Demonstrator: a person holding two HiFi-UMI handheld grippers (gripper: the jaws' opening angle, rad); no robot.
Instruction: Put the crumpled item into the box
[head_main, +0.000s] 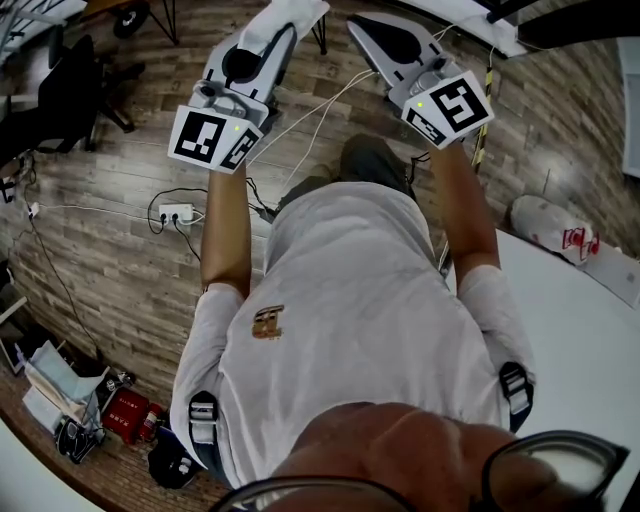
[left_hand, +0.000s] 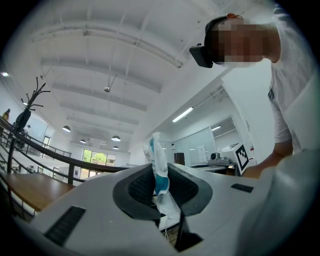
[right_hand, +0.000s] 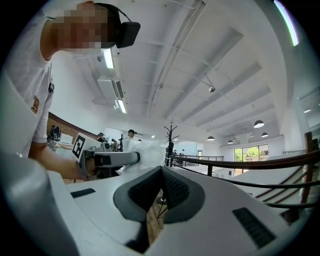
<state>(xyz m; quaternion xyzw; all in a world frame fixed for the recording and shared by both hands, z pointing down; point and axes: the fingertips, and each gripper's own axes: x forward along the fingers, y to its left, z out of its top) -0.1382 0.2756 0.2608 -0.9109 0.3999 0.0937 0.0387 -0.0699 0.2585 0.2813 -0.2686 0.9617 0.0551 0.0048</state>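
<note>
My left gripper (head_main: 283, 22) is held out in front of the person's chest, above the wooden floor. It is shut on a crumpled white wrapper with blue print (left_hand: 158, 162). In the left gripper view the wrapper stands up from between the black pads (left_hand: 141, 187). From the right gripper view I see the left gripper (right_hand: 107, 160) side-on, with the white crumpled item (right_hand: 145, 154) at its tip. The right gripper (head_main: 362, 25) is held beside it at the same height. Its pads (right_hand: 175, 187) meet with nothing between them. I see no box in any view.
A white table (head_main: 580, 340) runs along the right, with a white bag with red print (head_main: 550, 228) on it. On the floor lie a power strip (head_main: 176, 213) and cables. A black chair (head_main: 70, 90) stands at far left, and clutter with a red object (head_main: 125, 413) at lower left.
</note>
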